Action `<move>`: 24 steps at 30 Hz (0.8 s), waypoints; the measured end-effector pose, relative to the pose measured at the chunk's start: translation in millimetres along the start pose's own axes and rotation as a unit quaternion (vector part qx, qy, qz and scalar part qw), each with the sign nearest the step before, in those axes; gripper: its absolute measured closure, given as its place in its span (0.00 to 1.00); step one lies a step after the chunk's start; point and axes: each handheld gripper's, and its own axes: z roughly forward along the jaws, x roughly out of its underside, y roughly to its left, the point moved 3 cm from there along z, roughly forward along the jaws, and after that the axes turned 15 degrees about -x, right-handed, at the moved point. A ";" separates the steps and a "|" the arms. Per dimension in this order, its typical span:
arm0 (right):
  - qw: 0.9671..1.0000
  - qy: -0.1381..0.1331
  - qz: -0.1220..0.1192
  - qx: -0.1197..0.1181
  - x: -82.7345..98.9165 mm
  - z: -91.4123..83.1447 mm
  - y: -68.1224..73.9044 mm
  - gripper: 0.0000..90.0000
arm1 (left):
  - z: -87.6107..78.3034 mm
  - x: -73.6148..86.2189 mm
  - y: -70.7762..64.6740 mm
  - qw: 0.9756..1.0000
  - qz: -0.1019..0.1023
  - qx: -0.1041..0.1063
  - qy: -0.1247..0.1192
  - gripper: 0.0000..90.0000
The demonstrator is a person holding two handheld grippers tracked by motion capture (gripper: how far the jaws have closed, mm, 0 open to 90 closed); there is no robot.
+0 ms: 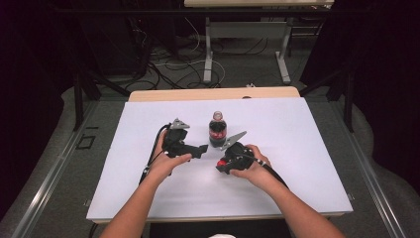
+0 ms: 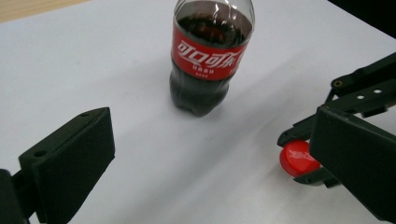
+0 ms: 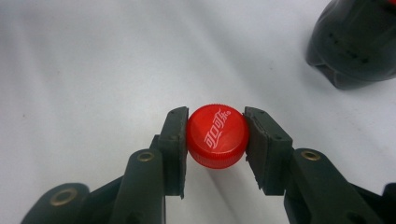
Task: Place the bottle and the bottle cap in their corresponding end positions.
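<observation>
A cola bottle [image 1: 217,130] with a red label stands upright on the white table top [image 1: 307,163], just beyond both grippers. My right gripper [image 1: 221,165] is shut on a red bottle cap [image 3: 217,135], its two pads pressing the cap's sides low over the table. The cap [image 2: 298,158] also appears in the left gripper view, to the right of the bottle [image 2: 208,70]. My left gripper [image 2: 210,158] stands wide open with nothing between its fingers, aimed at the bottle's base from the left. In the high view the left gripper [image 1: 200,149] sits close beside the bottle. The bottle's base [image 3: 359,46] is at the upper right of the right gripper view.
The white sheet covers most of the table; a wooden strip [image 1: 213,93] shows at its far edge. Beyond it are table legs [image 1: 208,54] and cables on the floor. Both forearms come in from the front edge.
</observation>
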 end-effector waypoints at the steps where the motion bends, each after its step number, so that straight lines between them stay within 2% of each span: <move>1: 1.000 0.001 0.001 0.001 0.4 1.4 0.1 0.68 | -2.5 2.2 0.5 1.000 -0.002 -0.002 -0.002 0.01; 4: 1.000 0.008 -0.001 0.000 1.3 7.2 0.8 0.68 | -11.0 9.0 2.5 1.000 0.000 -0.004 -0.003 0.01; 7: 1.000 0.014 -0.008 -0.001 0.5 12.3 2.1 0.68 | -17.0 14.7 4.6 1.000 -0.014 0.000 -0.009 0.01; 9: 1.000 0.016 -0.011 -0.001 0.1 15.1 3.0 0.68 | -19.4 18.0 6.3 1.000 -0.013 0.001 -0.006 0.01; 10: 1.000 0.020 -0.012 -0.001 0.3 16.6 3.5 0.68 | -19.7 19.0 5.8 1.000 -0.019 -0.001 -0.008 0.01; 11: 1.000 0.023 -0.015 0.000 0.5 17.4 3.6 0.68 | -21.2 19.6 7.4 1.000 -0.012 -0.004 -0.006 0.01; 12: 1.000 0.025 -0.017 0.001 0.8 18.8 3.4 0.68 | -22.4 20.1 7.9 1.000 -0.017 -0.004 -0.007 0.01; 15: 0.999 0.033 -0.012 0.002 1.8 21.5 4.0 0.68 | -24.6 21.2 10.7 1.000 -0.022 -0.007 -0.014 0.01; 18: 0.999 0.040 -0.025 0.003 2.2 24.1 2.3 0.68 | -25.5 22.4 13.8 0.999 -0.028 -0.010 -0.014 0.01; 21: 0.999 0.043 -0.015 0.008 3.1 24.6 3.0 0.66 | -26.2 23.2 17.3 0.999 -0.031 -0.011 -0.012 0.01; 24: 0.999 0.039 -0.012 0.012 3.3 24.4 1.9 0.59 | -26.8 23.9 19.2 0.999 -0.031 -0.013 -0.012 0.01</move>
